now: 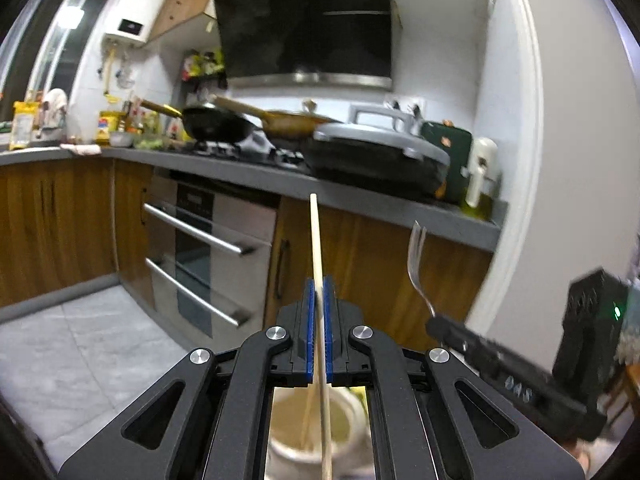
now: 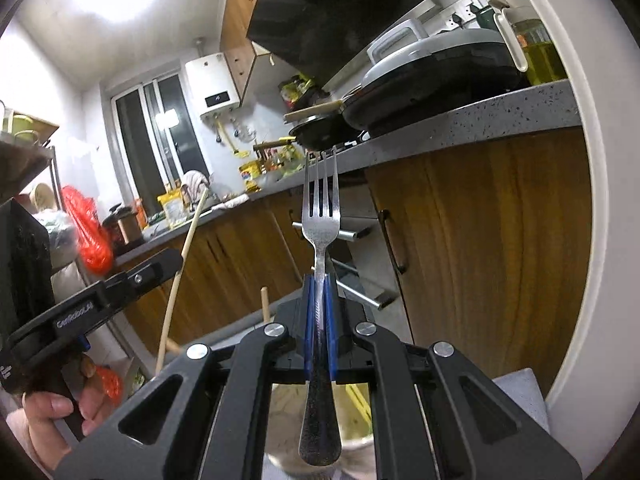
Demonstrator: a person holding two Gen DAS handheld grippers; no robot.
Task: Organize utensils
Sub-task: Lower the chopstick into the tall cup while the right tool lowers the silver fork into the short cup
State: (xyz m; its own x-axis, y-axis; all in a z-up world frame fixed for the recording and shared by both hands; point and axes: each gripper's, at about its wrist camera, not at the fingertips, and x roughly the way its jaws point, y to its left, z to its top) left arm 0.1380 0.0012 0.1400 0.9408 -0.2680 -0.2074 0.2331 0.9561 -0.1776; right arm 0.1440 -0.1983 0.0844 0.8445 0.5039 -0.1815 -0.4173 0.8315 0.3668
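Clamped between the blue pads of the left gripper [image 1: 319,292] is a pale wooden chopstick [image 1: 316,240], held at mid-length, its upper end rising in front of the grey worktop [image 1: 400,208] and its lower end running back under the gripper frame. Below that frame sits a blurred cream-coloured container [image 1: 316,432] with another stick in it. Beside it, the right gripper [image 2: 319,292] is closed on a metal fork [image 2: 321,216], gripped at the neck with its four tines upright and its dark speckled handle trailing back toward the camera. Both utensils are held in the air in front of the wooden cabinet doors [image 2: 480,248], apart from each other. On the worktop stand a black wok [image 1: 218,124], a brown pan [image 1: 298,124], a lidded grey electric pan [image 1: 380,152] near the right end, and an oil bottle [image 1: 480,176] at the right corner. A hand [image 2: 52,420] grips the left gripper's handle.
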